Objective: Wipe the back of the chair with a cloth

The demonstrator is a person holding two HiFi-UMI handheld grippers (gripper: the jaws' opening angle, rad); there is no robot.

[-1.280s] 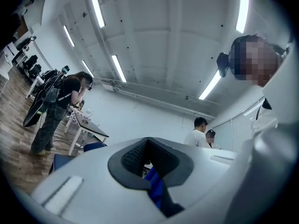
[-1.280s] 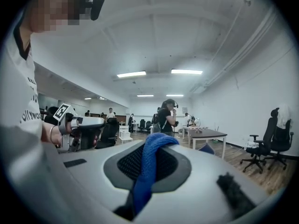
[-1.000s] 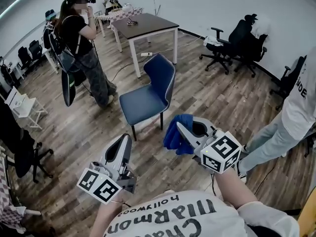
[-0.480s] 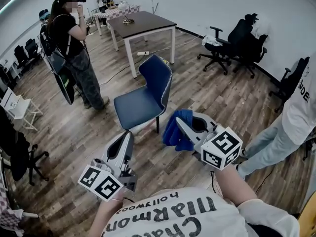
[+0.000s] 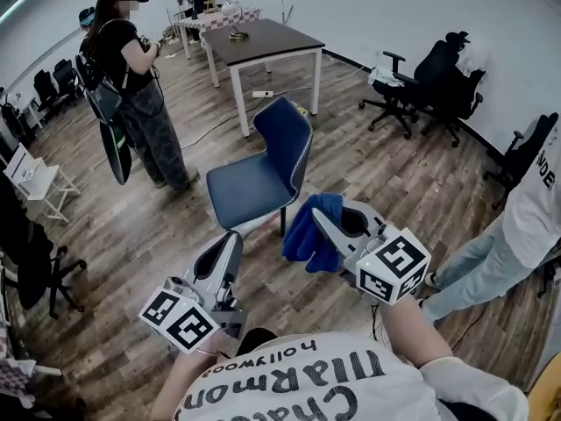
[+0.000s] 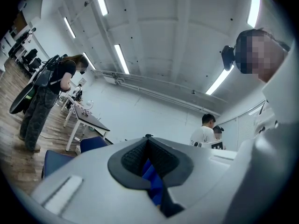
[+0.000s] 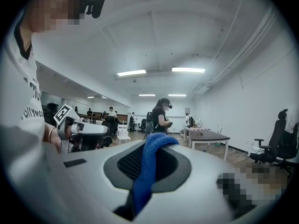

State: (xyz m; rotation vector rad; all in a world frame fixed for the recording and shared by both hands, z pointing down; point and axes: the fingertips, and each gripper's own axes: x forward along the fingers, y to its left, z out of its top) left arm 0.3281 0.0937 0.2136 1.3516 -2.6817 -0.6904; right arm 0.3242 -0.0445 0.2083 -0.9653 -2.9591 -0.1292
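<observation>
I saw a brown wood-plank floor [image 5: 394, 182] running across the room to a plain white wall [image 5: 368, 7]. A dark-topped rectangular table with white legs [image 5: 263, 42] stood near that wall, and a white power strip [image 5: 263, 95] lay on the boards just beside one of its legs. To the table's left a person in a black top and grey trousers [image 5: 131, 68] stood wearing a headset and carrying a backpack. Two black swivel office chairs [image 5: 429, 68] sat together by the wall on the right. A person in a white shirt and pale trousers [image 5: 517, 226] was at the right edge. A small white chair [image 5: 39, 182] stood at the left. Long white ceiling light strips [image 7: 187, 69] glowed overhead.
</observation>
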